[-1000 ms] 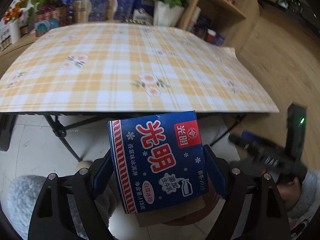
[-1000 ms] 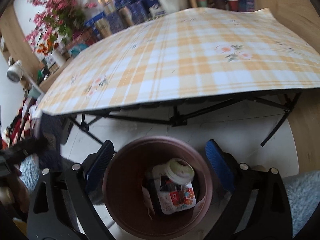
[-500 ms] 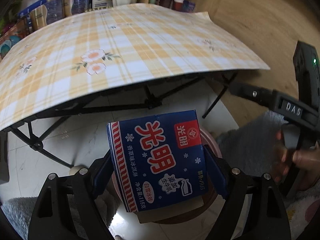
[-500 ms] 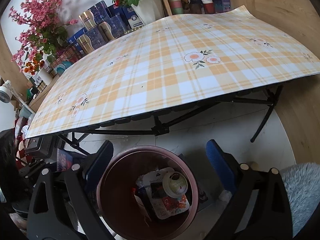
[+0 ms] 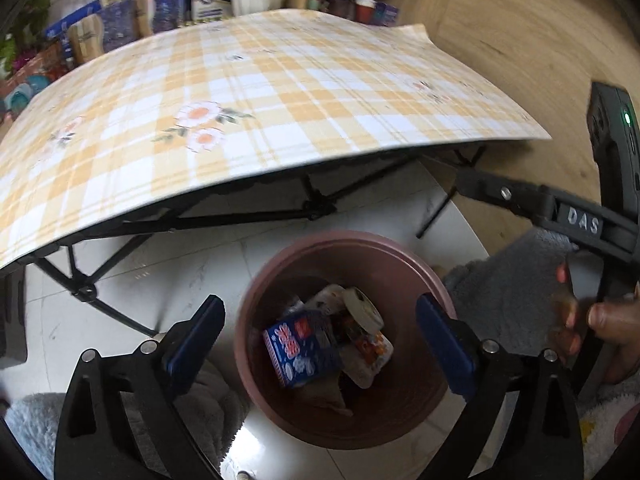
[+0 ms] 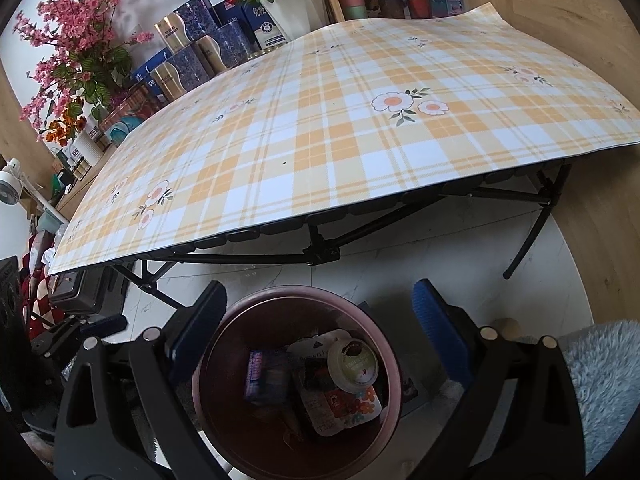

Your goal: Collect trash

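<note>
A dusky pink bin (image 5: 340, 240) stands on the floor in front of the table. My left gripper (image 5: 320, 306) hovers over it, its jaws opening with nothing between the blue pads. The blue ice-cream carton (image 5: 302, 350) lies inside the bin beside a white lidded cup (image 5: 362, 314) and a printed packet. In the right wrist view my right gripper (image 6: 319, 291) stands open and empty above the same bin (image 6: 280, 292). There the carton (image 6: 266, 376) looks blurred, next to the cup (image 6: 352, 360). A hand (image 5: 608, 320) holds the right gripper's black body at the right edge.
A folding table under a yellow plaid cloth (image 5: 240, 100) (image 6: 360, 120) stands just beyond the bin, its black legs (image 6: 524, 248) spread on a white floor. Boxes, cups and potted flowers (image 6: 80, 52) crowd the back. Grey fluffy fabric (image 6: 600, 380) lies near the bin.
The blue carton has left my left gripper's jaws and now lies in the bin. Those jaws stand wider. The right gripper has stayed open over the bin.
</note>
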Tool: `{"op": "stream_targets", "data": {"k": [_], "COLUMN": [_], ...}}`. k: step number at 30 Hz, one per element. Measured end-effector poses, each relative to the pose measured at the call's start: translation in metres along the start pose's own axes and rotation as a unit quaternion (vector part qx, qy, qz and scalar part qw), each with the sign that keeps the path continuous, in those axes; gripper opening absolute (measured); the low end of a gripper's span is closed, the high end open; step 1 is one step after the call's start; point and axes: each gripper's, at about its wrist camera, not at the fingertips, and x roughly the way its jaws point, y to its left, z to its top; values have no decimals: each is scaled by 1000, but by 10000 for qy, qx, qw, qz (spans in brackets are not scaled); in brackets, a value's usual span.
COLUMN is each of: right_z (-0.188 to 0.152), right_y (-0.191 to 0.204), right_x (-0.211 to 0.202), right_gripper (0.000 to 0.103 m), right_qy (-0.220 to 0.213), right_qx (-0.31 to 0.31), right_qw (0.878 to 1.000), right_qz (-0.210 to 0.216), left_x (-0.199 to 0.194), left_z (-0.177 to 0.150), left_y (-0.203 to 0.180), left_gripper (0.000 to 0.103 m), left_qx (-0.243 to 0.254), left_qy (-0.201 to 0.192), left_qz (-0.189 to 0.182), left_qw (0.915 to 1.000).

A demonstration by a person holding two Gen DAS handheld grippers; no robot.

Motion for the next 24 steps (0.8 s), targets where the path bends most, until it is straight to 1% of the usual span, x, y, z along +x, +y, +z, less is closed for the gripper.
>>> {"op": "stream_targets", "data": {"k": [4, 9, 15, 20, 22, 24], "right_z": [0, 0, 0, 7, 19, 35], "right_y": [-2, -2, -1, 3, 7, 13], "right_x": [1, 2, 1, -2, -10, -22], "right_gripper": [93, 93, 94, 94, 94, 94], "right_qy": [20, 35, 27, 57, 25, -102], "right_qx": [33, 51, 28, -40, -176, -343], "right_qw": [10000, 10000, 10000, 10000, 9998, 9993], "right_qz": [-14, -6, -19, -38, 22, 63], "left_x": [-10, -16, -23, -34, -47, -65], "left_z": [5, 7, 9, 16, 23, 34], "left_y": [15, 28, 29, 32, 34, 35], "left_gripper": [96, 96, 96, 96, 96, 96], "left_qx": [-368, -659, -654, -662, -648, -621], "left_qy": [-251, -381, -507, -637, -848, -1147], "left_qz": [220, 463, 719, 1037, 1110, 1274], "left_qw": [9988, 9960, 9940, 9904, 9881, 9832]}}
